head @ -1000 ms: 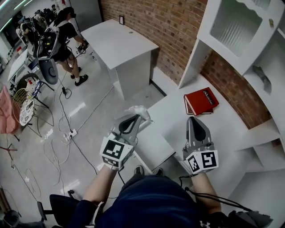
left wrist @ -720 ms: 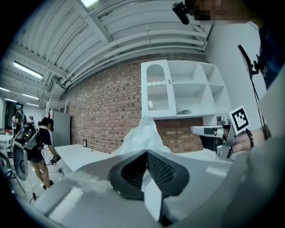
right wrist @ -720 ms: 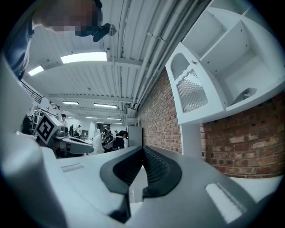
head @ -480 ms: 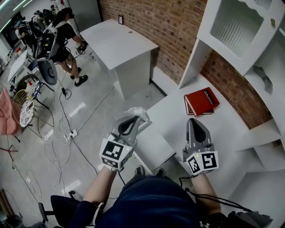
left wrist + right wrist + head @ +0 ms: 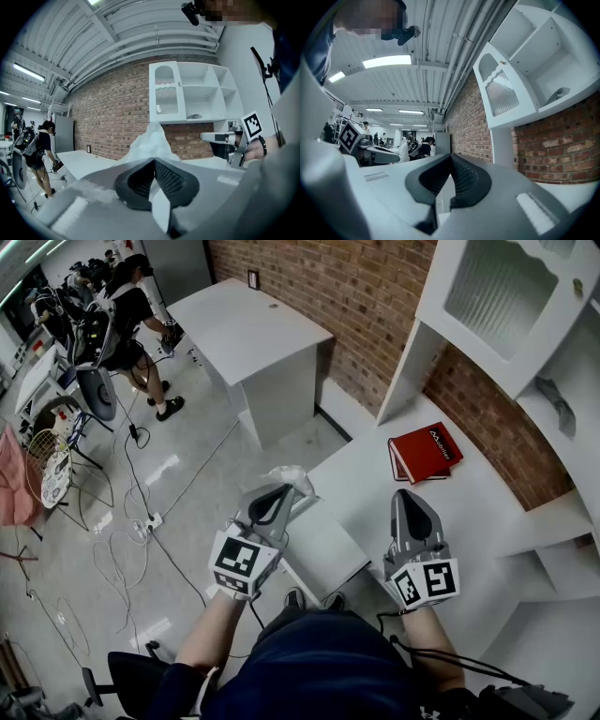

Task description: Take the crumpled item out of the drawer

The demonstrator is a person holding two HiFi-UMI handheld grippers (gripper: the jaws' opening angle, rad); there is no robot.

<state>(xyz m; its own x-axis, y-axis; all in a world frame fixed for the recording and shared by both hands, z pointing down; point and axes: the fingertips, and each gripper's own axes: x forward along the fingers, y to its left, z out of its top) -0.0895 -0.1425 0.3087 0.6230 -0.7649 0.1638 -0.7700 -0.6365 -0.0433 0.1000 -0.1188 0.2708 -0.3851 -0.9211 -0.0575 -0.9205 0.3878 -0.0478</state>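
- The crumpled item (image 5: 289, 474) is seen pinched at the very tip of the left gripper (image 5: 280, 491), a white, bunched wad standing up beyond the jaws.
- In the left gripper view the jaws are shown pressed together on it, with a thin white fold trapped between the pads and the bulk of the crumpled item (image 5: 150, 140) rising in front of the brick wall.
- The wad is held in the air by the far left end of the open drawer (image 5: 328, 554); it is judged to be lifted out, though whether a trailing corner touches the drawer's edge cannot be told.
- The right gripper (image 5: 410, 495) is held over the desk top (image 5: 469, 512), its jaws closed on one another with nothing between them, as its own view confirms.
- A red book (image 5: 424, 454) is left lying further back on the desk, well apart from both grippers.
- The item is judged very light, soft and thin, like film or tissue: it will be squashed rather than broken, and no weight will be felt.
- A thin single fold could be slipped or torn, so a gathered, thicker ridge is judged the safest place to be gripped.
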